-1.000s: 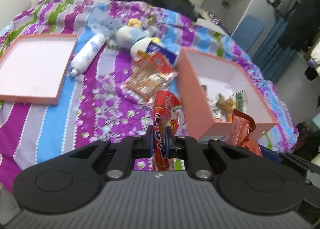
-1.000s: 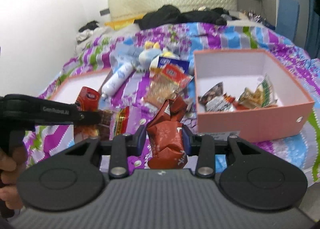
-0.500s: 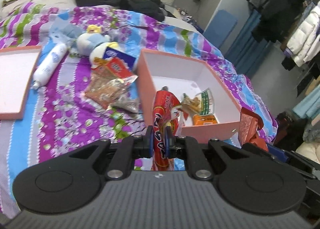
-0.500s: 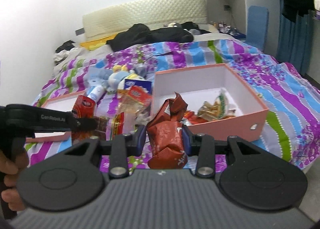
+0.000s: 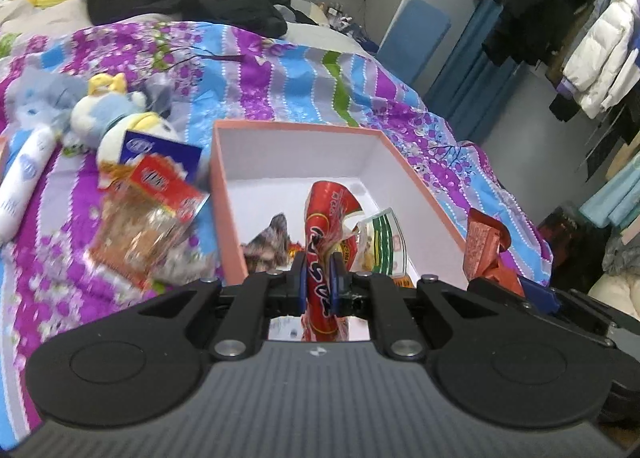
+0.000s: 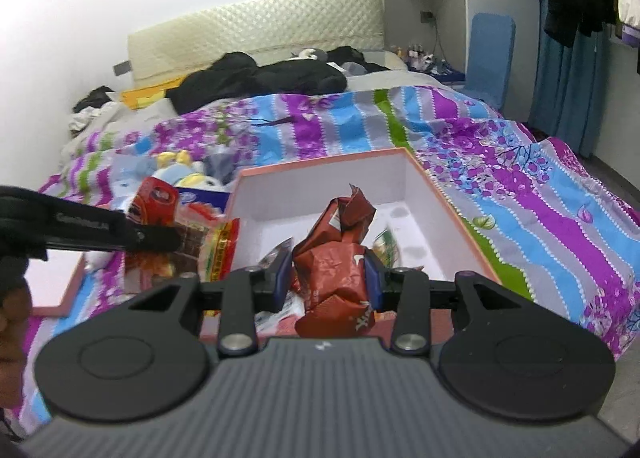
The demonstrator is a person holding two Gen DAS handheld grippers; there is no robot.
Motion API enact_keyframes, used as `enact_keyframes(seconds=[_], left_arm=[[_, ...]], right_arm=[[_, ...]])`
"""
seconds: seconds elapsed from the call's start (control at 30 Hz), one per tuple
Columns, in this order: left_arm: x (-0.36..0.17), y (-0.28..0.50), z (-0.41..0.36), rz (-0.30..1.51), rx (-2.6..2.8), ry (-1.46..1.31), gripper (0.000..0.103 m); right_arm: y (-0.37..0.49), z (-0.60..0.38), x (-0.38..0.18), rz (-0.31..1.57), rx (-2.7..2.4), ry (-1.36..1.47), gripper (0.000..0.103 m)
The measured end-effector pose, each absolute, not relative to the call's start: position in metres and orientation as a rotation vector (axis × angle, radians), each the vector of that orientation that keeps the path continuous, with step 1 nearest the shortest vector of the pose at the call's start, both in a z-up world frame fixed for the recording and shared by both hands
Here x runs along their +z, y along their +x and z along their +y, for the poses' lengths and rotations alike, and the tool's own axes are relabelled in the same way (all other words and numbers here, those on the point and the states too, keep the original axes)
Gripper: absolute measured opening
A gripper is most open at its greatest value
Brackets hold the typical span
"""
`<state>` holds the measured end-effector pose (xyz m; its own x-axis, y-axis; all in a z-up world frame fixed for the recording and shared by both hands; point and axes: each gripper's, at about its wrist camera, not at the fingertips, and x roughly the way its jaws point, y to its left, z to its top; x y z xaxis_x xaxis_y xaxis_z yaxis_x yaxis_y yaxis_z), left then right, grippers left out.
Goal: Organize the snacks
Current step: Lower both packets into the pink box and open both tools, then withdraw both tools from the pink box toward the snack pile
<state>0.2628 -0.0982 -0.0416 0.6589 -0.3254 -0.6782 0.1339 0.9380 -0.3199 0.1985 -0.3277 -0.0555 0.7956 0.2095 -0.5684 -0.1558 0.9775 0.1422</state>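
My left gripper [image 5: 318, 272] is shut on a red snack packet [image 5: 326, 218] and holds it over the near edge of the pink box [image 5: 224, 194]. My right gripper [image 6: 326, 270] is shut on a crumpled brown-red snack bag [image 6: 336, 258], over the same pink box [image 6: 452, 210]. The box holds several snack packets [image 5: 380, 238]. The right gripper's bag shows at the right in the left wrist view [image 5: 484, 246]. The left gripper with its red packet [image 6: 154, 202] shows at the left in the right wrist view.
On the striped bedspread left of the box lie a clear bag of snacks [image 5: 148, 214], a blue packet [image 5: 160, 150], a white bottle [image 5: 24, 174] and plush toys [image 5: 108, 110]. A pink lid [image 6: 60, 290] lies further left. Black clothes [image 5: 180, 2] are heaped by the headboard.
Both grippers have moved forward and right with their packets, from beside the box to over it. The box now fills the middle of both views.
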Motion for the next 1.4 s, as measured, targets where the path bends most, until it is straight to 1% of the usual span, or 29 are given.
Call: enact_keyframes(seconds=[0.33,0.57,0.63,0.67,0.7,0.73,0.77,0.8,0.83,0.87,1.03,1.4], left_arm=[[-0.084,0.358,-0.109,0.929,-0.320,-0.211,0.013],[-0.113,0.387,-0.105,0.984,-0.325,-0.202,0.014],[-0.116,0.388,-0.104,0.985,-0.319,-0.188,0.019],[-0.117,0.389,-0.103,0.986,-0.309,-0.179,0.023],[-0.117,0.389,-0.101,0.987,-0.303,-0.173,0.034],[-0.115,0.388,-0.100,0.981,-0.304,-0.169,0.046],[-0.113,0.387,-0.099,0.970,-0.296,-0.162,0.049],[-0.110,0.385,-0.098,0.959,-0.293,-0.154,0.052],[-0.107,0.382,-0.098,0.947,-0.298,-0.145,0.052],[-0.103,0.379,-0.098,0.942,-0.299,-0.143,0.052],[-0.073,0.352,-0.095,0.896,-0.307,-0.144,0.052],[-0.013,0.259,-0.076,0.797,-0.282,-0.100,0.052]], right_arm=[[0.271,-0.328,-0.098,0.700,0.189,0.091,0.042],[0.304,-0.321,-0.129,0.767,0.192,0.086,0.043],[0.307,-0.319,-0.133,0.789,0.187,0.078,0.043],[0.307,-0.318,-0.133,0.792,0.184,0.075,0.045],[0.306,-0.318,-0.132,0.789,0.183,0.076,0.047],[0.305,-0.318,-0.131,0.787,0.180,0.077,0.054],[0.303,-0.318,-0.129,0.784,0.174,0.077,0.063],[0.301,-0.318,-0.127,0.782,0.165,0.077,0.067],[0.299,-0.318,-0.126,0.778,0.154,0.078,0.076],[0.296,-0.319,-0.123,0.772,0.144,0.077,0.080],[0.277,-0.319,-0.104,0.742,0.138,0.095,0.080],[0.206,-0.304,-0.055,0.650,0.151,0.104,0.082]])
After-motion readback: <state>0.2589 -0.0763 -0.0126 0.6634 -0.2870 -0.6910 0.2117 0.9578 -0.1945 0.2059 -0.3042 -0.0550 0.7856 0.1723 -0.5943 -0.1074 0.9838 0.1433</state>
